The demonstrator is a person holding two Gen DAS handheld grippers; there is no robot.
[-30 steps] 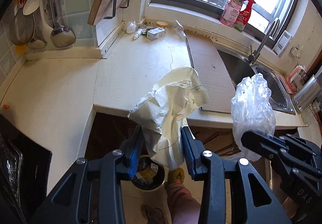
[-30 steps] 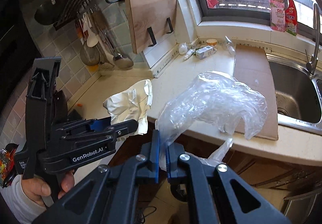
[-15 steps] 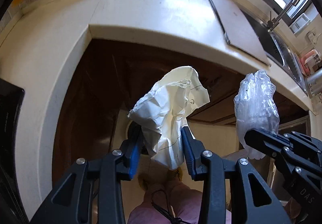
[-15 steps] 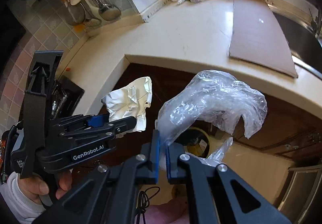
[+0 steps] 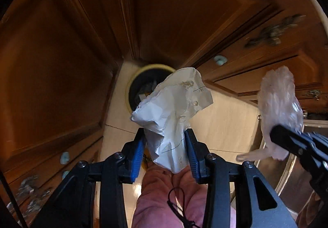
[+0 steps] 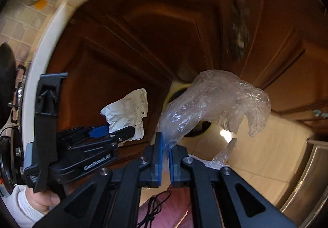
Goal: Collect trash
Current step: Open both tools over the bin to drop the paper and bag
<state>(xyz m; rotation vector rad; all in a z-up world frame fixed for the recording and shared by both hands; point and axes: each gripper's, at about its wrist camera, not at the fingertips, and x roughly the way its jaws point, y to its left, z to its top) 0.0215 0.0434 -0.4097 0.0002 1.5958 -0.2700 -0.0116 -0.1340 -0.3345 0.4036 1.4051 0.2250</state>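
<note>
Both sets of fingers are closed on trash. Our left gripper (image 5: 165,142) points straight down, its blue pads (image 5: 137,152) pinching a crumpled sheet of white paper (image 5: 172,111); the pads press the wad from either side and most of it sticks out past the tips, with thin printed lines showing on it. Our right gripper (image 6: 165,146) has its jaws pressed nearly together on the neck of a crumpled clear plastic bag (image 6: 215,103), which balloons out beyond the tips and trails a loose tail down to the right.

Below the paper in the left wrist view stands a round trash bin (image 5: 131,86) with a pale yellow rim and a dark inside, some scraps lying in it. It sits on a pale tiled floor (image 5: 225,117) in the corner where the brown wooden cabinet doors (image 5: 61,64) meet. From the right wrist view the plastic bag covers most of the bin's mouth.

We see the right gripper and its bag at the right edge of the left view, and the left gripper with its paper, held by a hand (image 6: 44,201) in a white sleeve, in the right view. Pink trouser legs (image 5: 164,197) show at the bottom. A pale countertop edge (image 6: 49,39) curves above the cabinets.
</note>
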